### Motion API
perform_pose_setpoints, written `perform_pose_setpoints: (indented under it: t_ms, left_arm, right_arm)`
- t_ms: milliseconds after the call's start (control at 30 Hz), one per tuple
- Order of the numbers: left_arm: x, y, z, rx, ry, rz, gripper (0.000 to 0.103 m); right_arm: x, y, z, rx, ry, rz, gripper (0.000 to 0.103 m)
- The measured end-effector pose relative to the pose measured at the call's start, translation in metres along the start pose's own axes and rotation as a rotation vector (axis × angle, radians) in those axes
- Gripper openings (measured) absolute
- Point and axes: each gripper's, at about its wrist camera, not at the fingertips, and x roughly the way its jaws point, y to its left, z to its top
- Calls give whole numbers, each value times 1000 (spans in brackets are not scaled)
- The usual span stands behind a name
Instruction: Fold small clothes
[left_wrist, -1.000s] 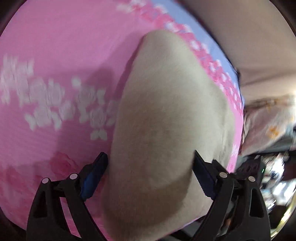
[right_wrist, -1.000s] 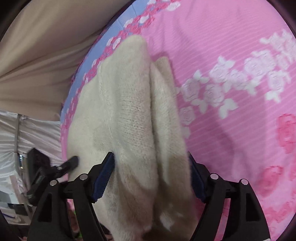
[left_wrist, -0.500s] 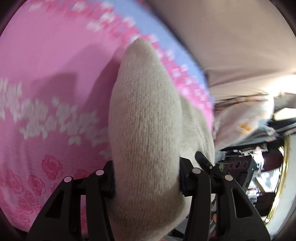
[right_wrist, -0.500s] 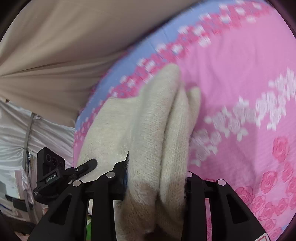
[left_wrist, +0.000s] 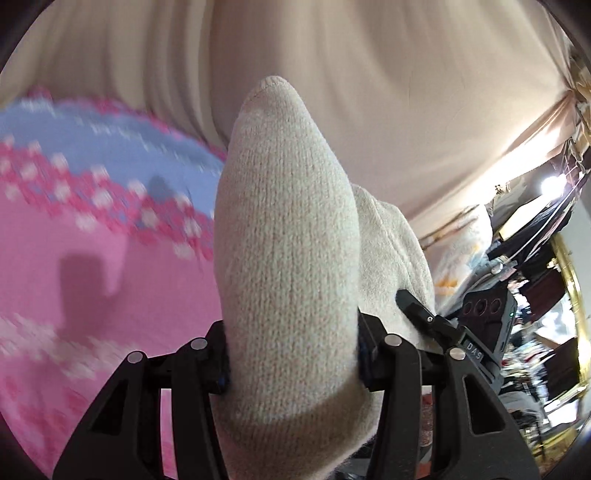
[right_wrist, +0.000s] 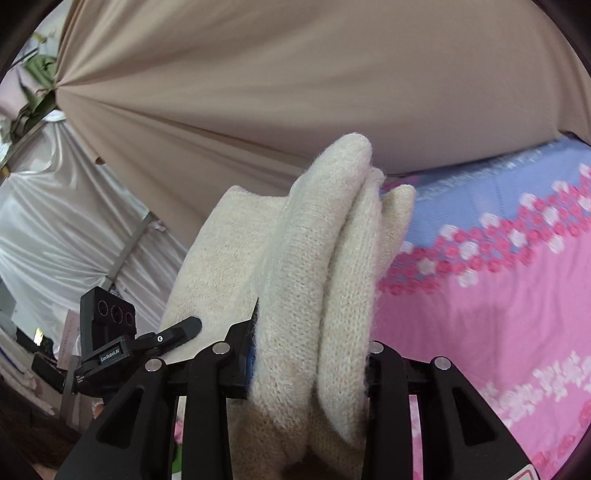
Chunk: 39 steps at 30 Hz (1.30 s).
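A cream knitted garment (left_wrist: 288, 240) hangs bunched in thick folds between both grippers, lifted above the pink flowered bedsheet (left_wrist: 92, 277). My left gripper (left_wrist: 291, 358) is shut on one fold, its pads pressed into the knit. In the right wrist view the same garment (right_wrist: 314, 277) shows several stacked layers, and my right gripper (right_wrist: 310, 369) is shut on them. The right gripper (left_wrist: 417, 306) touches the garment's far side in the left wrist view. In the right wrist view the left gripper (right_wrist: 177, 332) sits on the garment's left side. The lower part of the garment is hidden behind the fingers.
A beige curtain (left_wrist: 369, 92) (right_wrist: 258, 92) hangs behind the bed. The sheet (right_wrist: 498, 314) has a blue band with pink flowers along its far edge. A white satin drape (right_wrist: 55, 221) is at the left, and cluttered shelves (left_wrist: 535, 277) stand at the right.
Both grippers went from open around the garment on the bed to shut on it. They rose with it, and both views tilted up toward the curtain.
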Motion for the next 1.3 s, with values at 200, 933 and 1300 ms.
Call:
perform_pose_setpoints:
  t_ms: [200,933,1300]
  left_arm:
    - [-38,12,15,72,-61,88,47]
    - [-94,85,43,130,-51,147,47]
    - [-109,101,42,112,-54,138,47]
  right_arm:
    - [32,37,-2,-39,5,29,32]
    - [99,106,-30,-46,8,-11,32]
    - [110,124,-37,-68,12,-14,32]
